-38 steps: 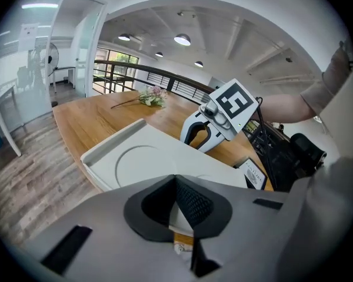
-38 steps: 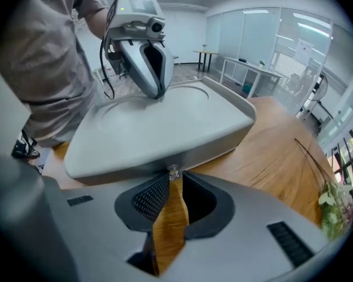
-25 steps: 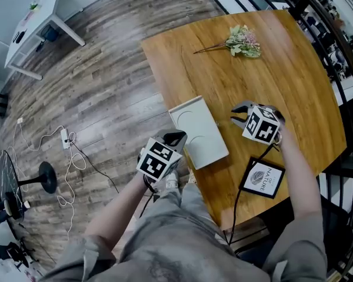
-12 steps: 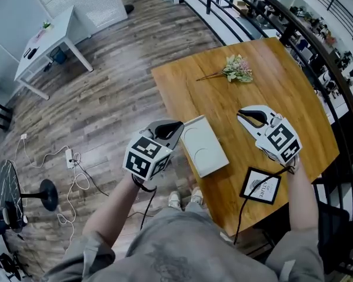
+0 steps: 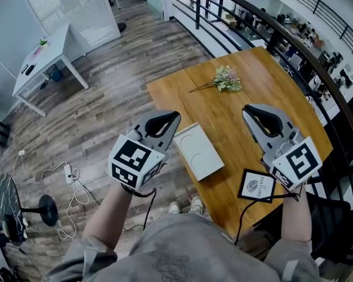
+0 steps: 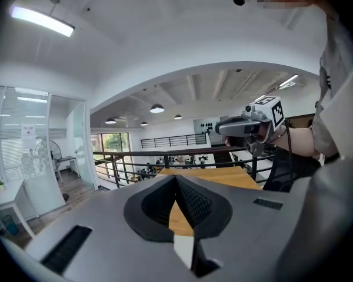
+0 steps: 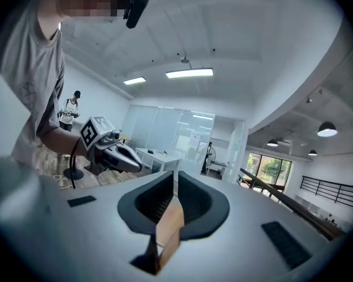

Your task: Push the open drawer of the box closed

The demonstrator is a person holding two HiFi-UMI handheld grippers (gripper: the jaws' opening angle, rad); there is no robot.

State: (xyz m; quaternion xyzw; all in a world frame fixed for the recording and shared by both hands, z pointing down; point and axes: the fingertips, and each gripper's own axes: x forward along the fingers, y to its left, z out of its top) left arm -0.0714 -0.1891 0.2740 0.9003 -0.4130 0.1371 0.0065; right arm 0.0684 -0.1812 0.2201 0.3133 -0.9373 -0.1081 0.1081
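As a person in a grey shirt holds one set of tongs in each hand above a wooden tabletop (image 5: pixel 253 93), the white box (image 5: pixel 199 151) of the task lies flat at the tabletop's near left edge. In the head view it sits between the two tools and is touched by neither. The left tongs (image 5: pixel 166 121) hover just beside the box's left side, out over the wood-plank floor (image 5: pixel 106 87). Their jaws are closed tip to tip with nothing in them, and the left gripper view shows only a sliver of tabletop through the gap below the tips. The right tongs (image 5: pixel 256 111) hang above the tabletop to the right of the box, their jaws closing, with a thin slit between the pads and nothing in it. A round outline marks the box's top; from above it cannot be told how far the drawer stands out. A black-framed card (image 5: pixel 257 185) lies near the tabletop's front edge, just beside the right tongs' marker cube. A small sprig of flowers (image 5: pixel 226 80) rests toward the far side, well apart from the box. A black railing (image 5: pixel 196 7) runs past the tabletop's far and right sides. On the floor to the left stand a white desk (image 5: pixel 44 57) and a fan (image 5: pixel 6 204), with a power strip (image 5: pixel 69 172) and its cable near them.
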